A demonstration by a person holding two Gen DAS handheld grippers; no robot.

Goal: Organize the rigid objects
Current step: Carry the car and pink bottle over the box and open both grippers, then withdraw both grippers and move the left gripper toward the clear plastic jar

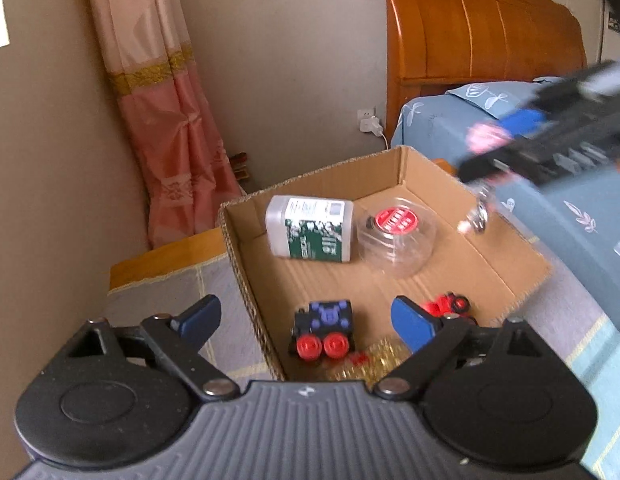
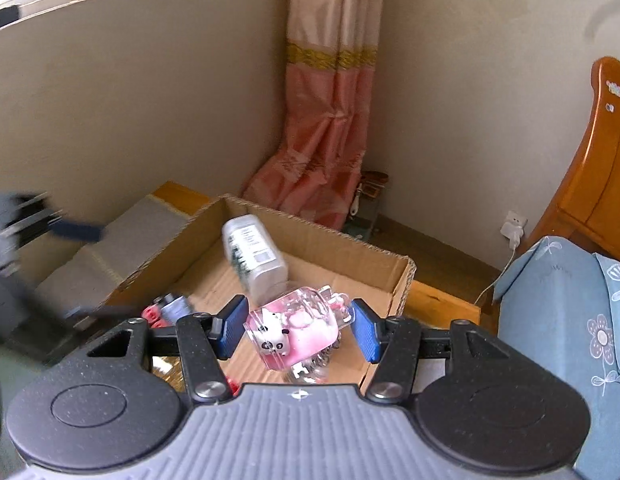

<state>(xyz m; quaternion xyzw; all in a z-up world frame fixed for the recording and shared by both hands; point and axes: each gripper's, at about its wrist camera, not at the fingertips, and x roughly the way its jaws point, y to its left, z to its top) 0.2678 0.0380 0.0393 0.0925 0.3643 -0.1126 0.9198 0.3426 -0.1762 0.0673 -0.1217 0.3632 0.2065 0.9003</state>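
Note:
My left gripper [image 1: 305, 314] hangs open over the near end of a cardboard box [image 1: 394, 160], with nothing between its blue pads. Below it in the box lies a black toy train [image 1: 325, 330] with blue studs and red wheels. A red toy [image 1: 446, 305] and a gold piece [image 1: 376, 360] lie beside the train. Further back are a white bottle with a green label [image 1: 310, 228] and a clear round tub with a red label [image 1: 398, 232]. My right gripper [image 2: 299, 324] is shut on a clear pink charm with a cat figure [image 2: 297, 330], held above the box [image 2: 350, 242].
The box stands on a grey mat [image 1: 169, 292] over a wooden surface in a corner. A pink curtain [image 1: 169, 128] hangs behind it. A bed with a blue sheet [image 1: 438, 120] and a wooden headboard [image 1: 482, 32] lies to the right. A charger [image 1: 369, 124] sits in the wall socket.

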